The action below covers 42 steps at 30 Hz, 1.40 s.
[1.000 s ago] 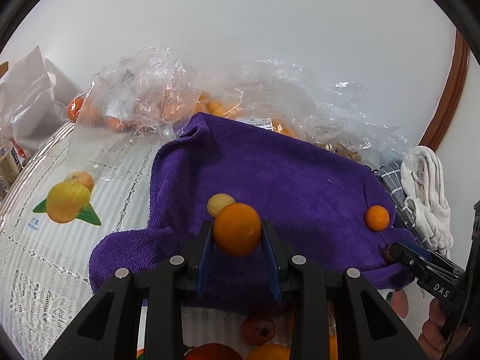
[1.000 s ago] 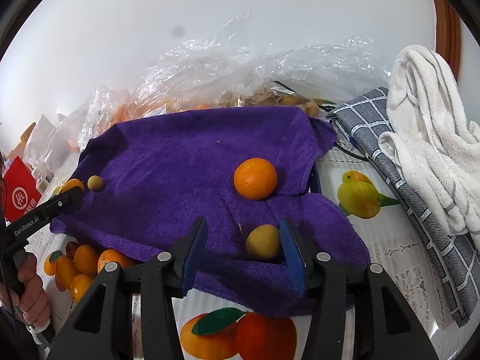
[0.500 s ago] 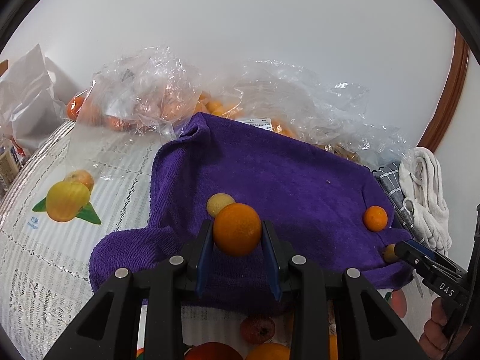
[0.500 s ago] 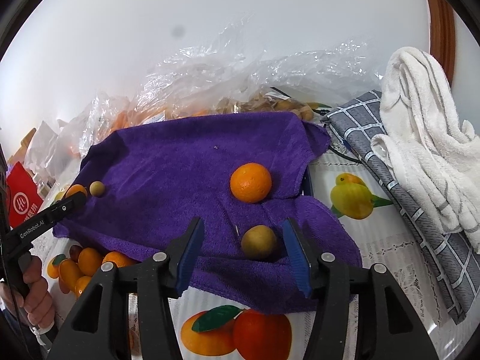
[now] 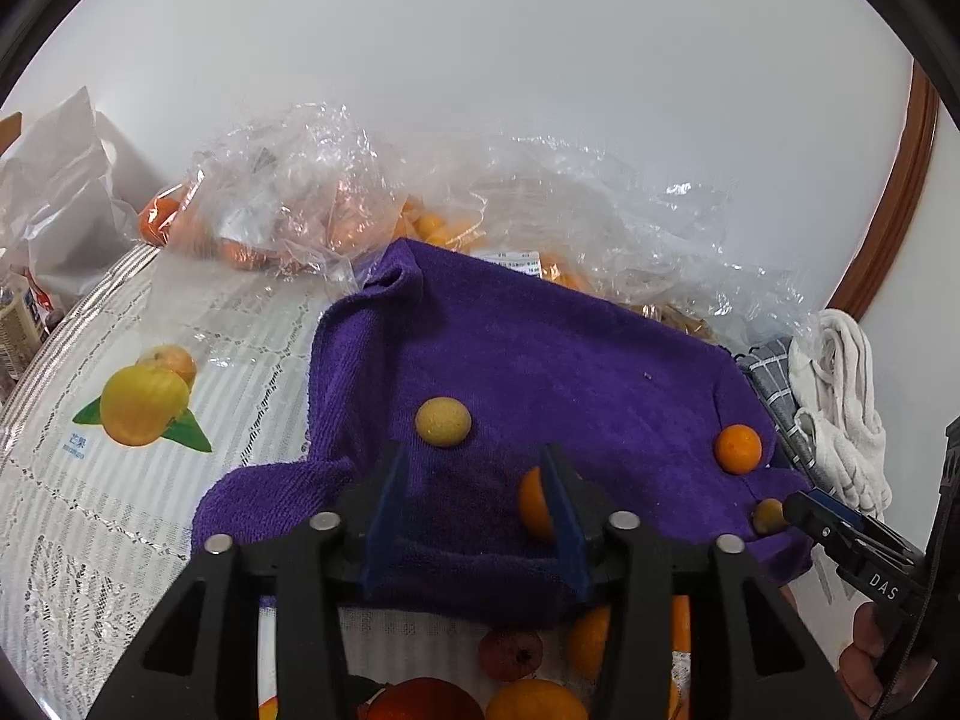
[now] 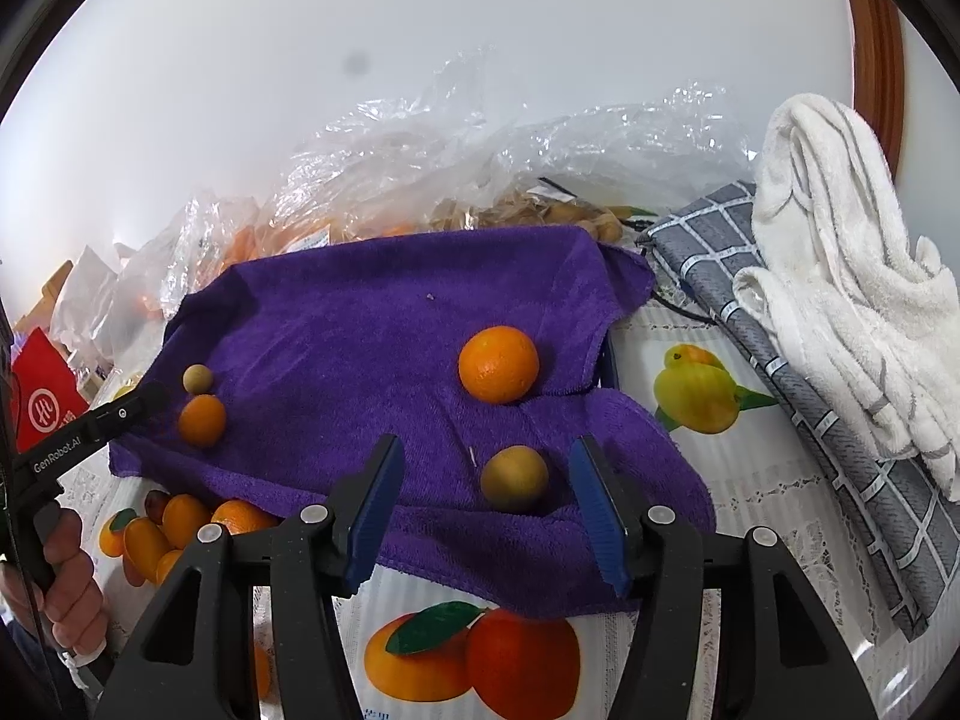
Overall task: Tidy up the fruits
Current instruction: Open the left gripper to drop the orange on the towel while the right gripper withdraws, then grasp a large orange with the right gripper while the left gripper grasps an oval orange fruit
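Observation:
A purple towel (image 5: 540,360) lies on the table. My left gripper (image 5: 474,480) is open; a small orange (image 5: 534,504) lies on the towel against its right finger, and a yellow-brown round fruit (image 5: 443,421) sits just beyond. In the right wrist view my right gripper (image 6: 486,486) is open around a brown round fruit (image 6: 515,477) on the towel (image 6: 360,336), not touching it. A bigger orange (image 6: 498,363) lies behind. The left gripper's small orange (image 6: 201,419) and its neighbour fruit (image 6: 197,378) show at the towel's left edge.
Clear plastic bags of oranges (image 5: 288,210) stand behind the towel. Loose fruits (image 5: 528,660) lie in front of the towel. A white towel (image 6: 840,312) and grey checked cloth (image 6: 798,384) lie at the right. The tablecloth (image 5: 90,480) has printed fruit pictures.
My left gripper has opened and let go of the small orange, which now lies on the towel by its right finger. The right gripper has stayed open around the brown fruit.

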{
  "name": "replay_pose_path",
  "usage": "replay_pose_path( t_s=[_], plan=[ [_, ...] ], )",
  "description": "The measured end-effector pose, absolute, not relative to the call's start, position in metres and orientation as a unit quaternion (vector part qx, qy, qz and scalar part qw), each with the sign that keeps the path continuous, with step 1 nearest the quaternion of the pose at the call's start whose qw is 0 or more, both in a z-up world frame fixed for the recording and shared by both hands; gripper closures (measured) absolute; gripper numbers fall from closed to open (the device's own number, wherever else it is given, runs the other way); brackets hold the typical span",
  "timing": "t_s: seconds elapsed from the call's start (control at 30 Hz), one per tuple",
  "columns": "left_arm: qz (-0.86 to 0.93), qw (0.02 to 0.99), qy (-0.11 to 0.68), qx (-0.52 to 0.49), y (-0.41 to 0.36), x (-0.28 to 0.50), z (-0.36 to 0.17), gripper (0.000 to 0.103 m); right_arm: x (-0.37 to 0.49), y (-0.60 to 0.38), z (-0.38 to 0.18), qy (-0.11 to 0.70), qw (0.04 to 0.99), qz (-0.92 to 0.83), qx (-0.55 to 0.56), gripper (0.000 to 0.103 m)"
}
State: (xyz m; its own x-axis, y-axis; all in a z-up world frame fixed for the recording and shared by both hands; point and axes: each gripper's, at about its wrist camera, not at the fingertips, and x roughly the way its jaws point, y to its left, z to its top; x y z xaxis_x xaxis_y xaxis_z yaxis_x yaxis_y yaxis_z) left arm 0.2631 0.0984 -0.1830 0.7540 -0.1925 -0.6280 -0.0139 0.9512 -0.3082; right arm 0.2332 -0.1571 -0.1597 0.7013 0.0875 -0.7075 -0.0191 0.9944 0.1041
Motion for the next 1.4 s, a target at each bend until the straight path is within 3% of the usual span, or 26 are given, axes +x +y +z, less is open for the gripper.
replay_pose_path(
  t_s=[0.27, 0.37, 0.6, 0.67, 0.77, 1.13, 1.23, 1.4],
  plan=[
    [-0.044, 0.929, 0.337, -0.146, 0.102, 0.26, -0.172, 0.049, 0.217, -0.145, -0.142, 0.384, 0.922, 0.031, 0.027, 0.046],
    [-0.034, 0.929, 0.342, -0.139, 0.108, 0.26, -0.17, 0.048, 0.205, -0.142, -0.139, 0.388, 0.92, 0.028, 0.045, 0.041],
    [0.011, 0.94, 0.317, -0.122, 0.127, 0.243, -0.144, 0.048, 0.175, -0.119, -0.141, 0.41, 0.909, 0.061, 0.037, 0.04],
    [0.01, 0.941, 0.315, -0.125, 0.132, 0.236, -0.135, 0.044, 0.166, -0.109, -0.141, 0.411, 0.906, 0.087, 0.04, 0.04],
    [-0.007, 0.936, 0.328, -0.128, 0.136, 0.223, -0.134, 0.039, 0.154, -0.092, -0.143, 0.413, 0.902, 0.124, 0.039, 0.04],
    [-0.003, 0.916, 0.393, -0.087, 0.153, 0.177, -0.161, 0.039, 0.151, -0.05, -0.18, 0.448, 0.883, 0.141, -0.01, 0.041],
    [-0.016, 0.908, 0.412, -0.08, 0.147, 0.172, -0.168, 0.039, 0.152, -0.046, -0.184, 0.45, 0.882, 0.136, -0.014, 0.06],
    [-0.068, 0.896, 0.427, -0.099, 0.122, 0.17, -0.176, 0.04, 0.143, -0.057, -0.176, 0.445, 0.885, 0.138, -0.007, 0.061]
  ],
)
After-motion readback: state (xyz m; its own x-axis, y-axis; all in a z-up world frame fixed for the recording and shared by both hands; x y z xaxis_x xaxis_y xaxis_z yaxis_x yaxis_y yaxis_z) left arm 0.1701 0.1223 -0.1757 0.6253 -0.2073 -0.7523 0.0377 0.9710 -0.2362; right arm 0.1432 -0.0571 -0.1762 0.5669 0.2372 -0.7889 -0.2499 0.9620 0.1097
